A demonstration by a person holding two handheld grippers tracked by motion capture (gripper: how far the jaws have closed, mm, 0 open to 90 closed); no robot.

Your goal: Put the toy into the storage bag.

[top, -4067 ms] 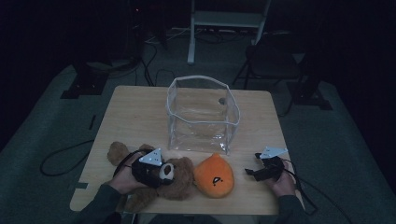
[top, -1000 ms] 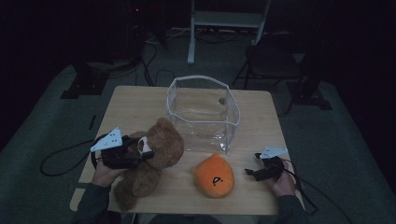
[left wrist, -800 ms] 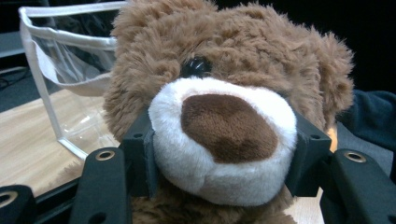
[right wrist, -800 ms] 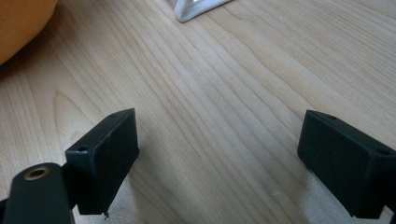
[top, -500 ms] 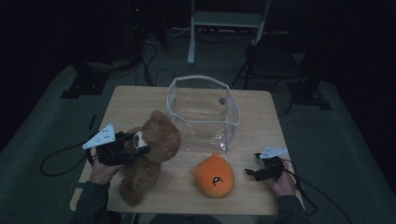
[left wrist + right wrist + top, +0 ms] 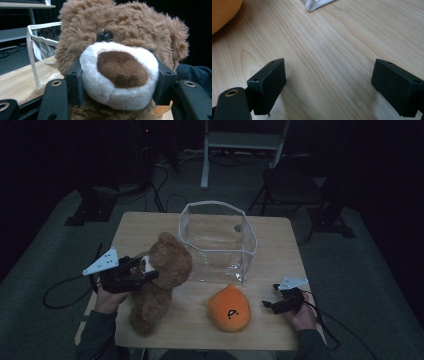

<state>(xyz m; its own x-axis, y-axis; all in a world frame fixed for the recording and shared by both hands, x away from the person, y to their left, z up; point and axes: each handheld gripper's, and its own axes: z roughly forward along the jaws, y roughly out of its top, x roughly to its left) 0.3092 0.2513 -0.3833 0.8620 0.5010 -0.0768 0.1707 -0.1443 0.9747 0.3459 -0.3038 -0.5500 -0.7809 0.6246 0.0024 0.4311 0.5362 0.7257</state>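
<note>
Teddy bear (image 6: 162,270) in left gripper (image 6: 145,271)

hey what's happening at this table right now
A person is working with a hand-held gripper in each hand. The left hand-held gripper is clamped on the snout of a brown teddy bear, holding it up beside a clear plastic bag that stands open on the wooden table. The right hand-held gripper rests open on the table, holding nothing, next to an orange plush toy.

On the table (image 6: 280,240), the bear (image 6: 160,285) stands left of the bag (image 6: 217,242), the round toy (image 6: 229,308) before it.
</note>
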